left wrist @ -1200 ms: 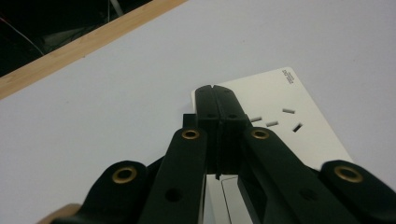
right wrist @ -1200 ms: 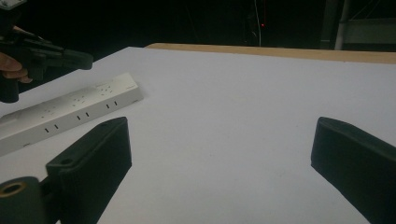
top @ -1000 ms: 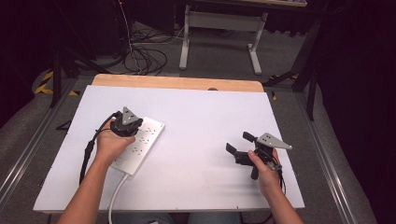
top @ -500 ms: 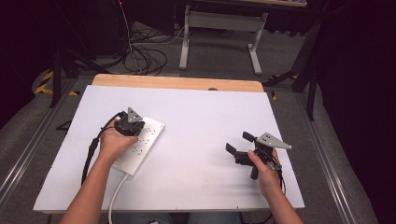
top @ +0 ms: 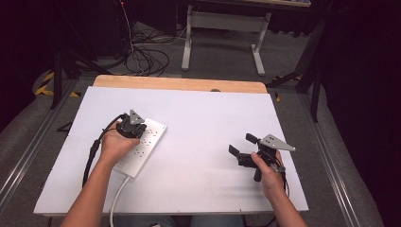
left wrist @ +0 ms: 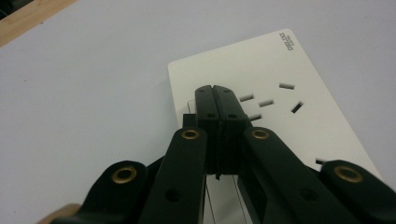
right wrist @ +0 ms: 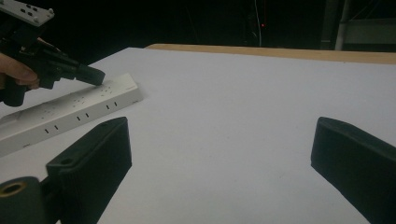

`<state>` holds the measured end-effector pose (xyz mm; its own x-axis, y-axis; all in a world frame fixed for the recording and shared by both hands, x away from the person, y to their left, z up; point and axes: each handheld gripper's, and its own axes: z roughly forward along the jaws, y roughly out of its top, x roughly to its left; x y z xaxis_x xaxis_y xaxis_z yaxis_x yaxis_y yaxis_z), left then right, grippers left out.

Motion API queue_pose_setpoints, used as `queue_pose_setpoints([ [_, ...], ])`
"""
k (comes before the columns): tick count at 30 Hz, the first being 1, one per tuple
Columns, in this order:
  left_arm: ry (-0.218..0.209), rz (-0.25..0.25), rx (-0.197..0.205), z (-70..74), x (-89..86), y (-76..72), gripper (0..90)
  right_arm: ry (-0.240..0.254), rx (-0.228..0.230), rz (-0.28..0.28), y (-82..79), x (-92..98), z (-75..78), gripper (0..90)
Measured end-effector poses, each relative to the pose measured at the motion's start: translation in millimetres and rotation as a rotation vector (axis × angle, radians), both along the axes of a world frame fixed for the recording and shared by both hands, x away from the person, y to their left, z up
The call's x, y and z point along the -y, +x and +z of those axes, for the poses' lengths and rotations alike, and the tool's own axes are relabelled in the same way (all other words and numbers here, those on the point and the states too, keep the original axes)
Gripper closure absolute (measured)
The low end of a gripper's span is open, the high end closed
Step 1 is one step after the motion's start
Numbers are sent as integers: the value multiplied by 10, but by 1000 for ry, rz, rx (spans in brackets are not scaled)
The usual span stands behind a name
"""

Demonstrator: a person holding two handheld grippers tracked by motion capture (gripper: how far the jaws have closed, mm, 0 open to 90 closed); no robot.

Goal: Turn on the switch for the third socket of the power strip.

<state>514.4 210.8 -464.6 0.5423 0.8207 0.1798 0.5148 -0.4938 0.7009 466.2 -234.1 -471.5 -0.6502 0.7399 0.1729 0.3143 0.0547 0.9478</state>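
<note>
Pressing your left gripper [left wrist: 218, 100], jaws together, tips down on the white power strip [top: 142, 146] at the worktop's [top: 203, 113] left side, your right gripper [top: 245, 150] well apart at right, jaws wide, nothing between.

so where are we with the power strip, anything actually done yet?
Done: nothing that shows; the power strip lies flat on the white table with nothing plugged in. In hand: the left tool, shut with nothing between its jaws, has its tips down over the strip's top face near its far end. The right tool waits open, apart. What remains isn't clear.
</note>
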Motion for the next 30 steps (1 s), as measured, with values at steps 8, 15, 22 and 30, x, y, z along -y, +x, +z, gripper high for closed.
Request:
queue_pose_setpoints([
  [8, -6, -1, -2, -1, -12, 8, 898, -1, 0, -1, 5, -1, -1, 57],
  [15, -17, 12, -3, -10, -21, 12, 898, 1, 1, -2, 1, 3, 3, 57],
  [22, -20, 32, 16, -25, -25, 7, 899, 1, 2, -4, 3, 6, 4, 57],
  [30, -46, 56, -10, -30, -62, -33, 900, 2, 5, -9, -2, 13, 10, 57],
])
